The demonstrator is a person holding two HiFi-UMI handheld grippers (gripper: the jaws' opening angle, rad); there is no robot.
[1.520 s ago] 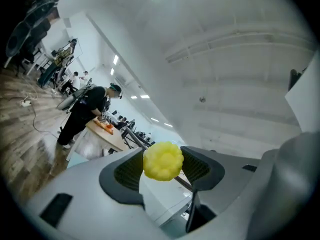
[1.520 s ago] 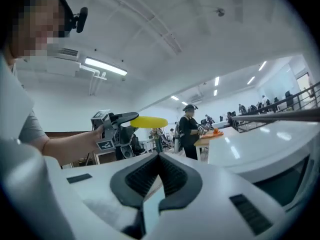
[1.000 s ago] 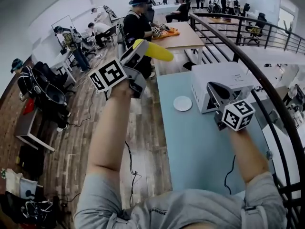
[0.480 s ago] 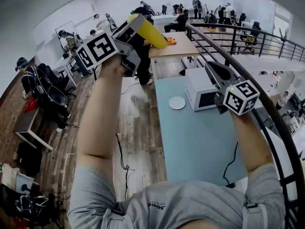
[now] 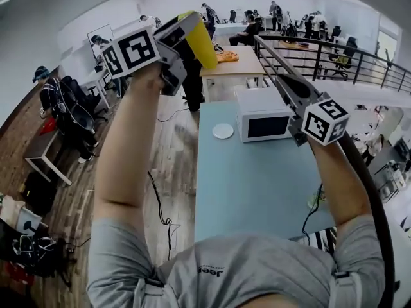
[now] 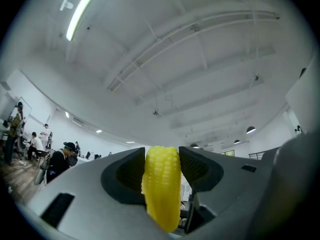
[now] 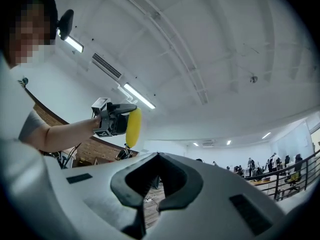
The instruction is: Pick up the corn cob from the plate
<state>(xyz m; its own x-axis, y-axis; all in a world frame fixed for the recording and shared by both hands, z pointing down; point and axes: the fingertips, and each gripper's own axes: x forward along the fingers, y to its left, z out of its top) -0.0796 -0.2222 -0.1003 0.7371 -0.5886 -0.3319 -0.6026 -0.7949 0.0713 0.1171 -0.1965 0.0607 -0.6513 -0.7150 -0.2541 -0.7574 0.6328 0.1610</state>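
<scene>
The yellow corn cob [image 5: 200,42] is held high in the air, clamped between the jaws of my left gripper [image 5: 186,27], far above and left of the table. In the left gripper view the corn cob [image 6: 162,184] stands upright between both pads against the ceiling. The small white plate [image 5: 223,131] lies bare on the blue table [image 5: 244,185], left of the microwave. My right gripper [image 5: 282,82] is raised over the table's right side, shut with nothing in it. The right gripper view shows its own shut right gripper [image 7: 157,156] and, beyond, the left gripper [image 7: 112,118] with the corn cob [image 7: 133,126].
A white microwave [image 5: 260,113] stands at the table's far end. A black curved railing [image 5: 308,63] runs along the right. Wooden floor, a cable and desks with several people lie to the left and beyond. A wooden table [image 5: 231,59] stands behind the blue one.
Both grippers have risen and moved forward. The corn cob went up with the left gripper, now well above the plate. The right gripper stayed shut.
</scene>
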